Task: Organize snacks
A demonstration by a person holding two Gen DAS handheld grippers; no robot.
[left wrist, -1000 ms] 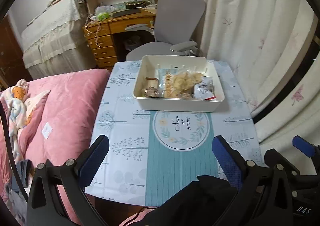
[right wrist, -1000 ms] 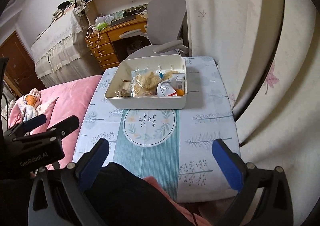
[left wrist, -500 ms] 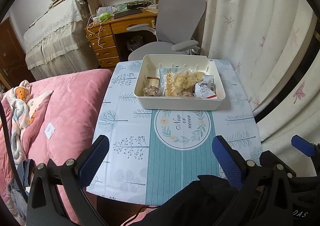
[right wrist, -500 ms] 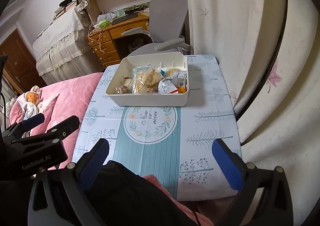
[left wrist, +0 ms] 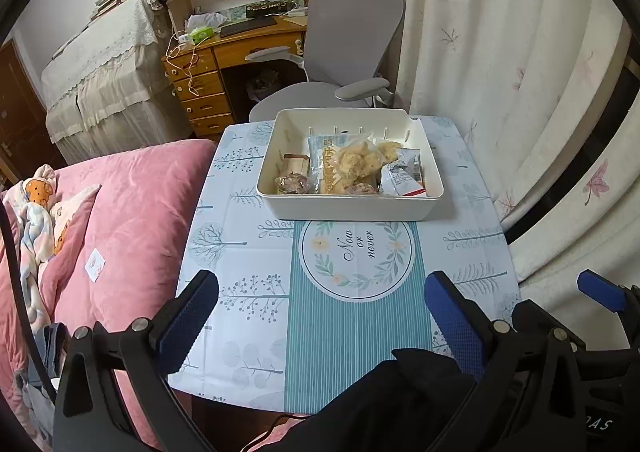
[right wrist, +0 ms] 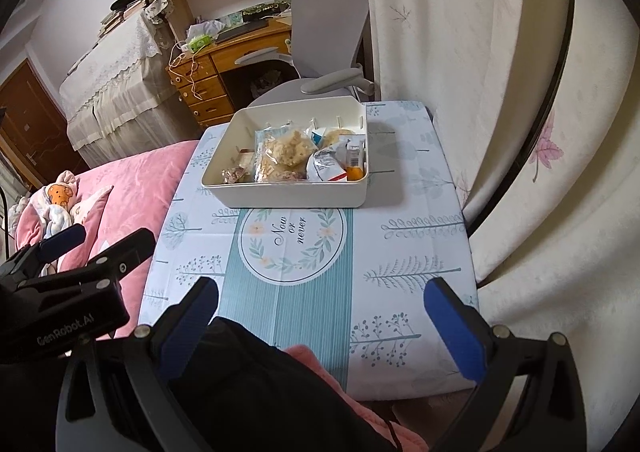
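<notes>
Nearest: left gripper [left wrist: 320,316] and right gripper [right wrist: 320,316], both gaping wide, gripping nothing. Beyond: table [left wrist: 248,316] carrying no loose packets. Farthest: white bin [left wrist: 348,208], holding the snacks [left wrist: 352,164]; sorting is looking finished.

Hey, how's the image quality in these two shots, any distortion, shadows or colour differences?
Left wrist view: strong fisheye bending of the curtain, black corners, cool even light, tray sharp. Right wrist view: same bending, warmer tint on the curtain, and the tray throws a soft shadow to its right on the tablecloth.
</notes>
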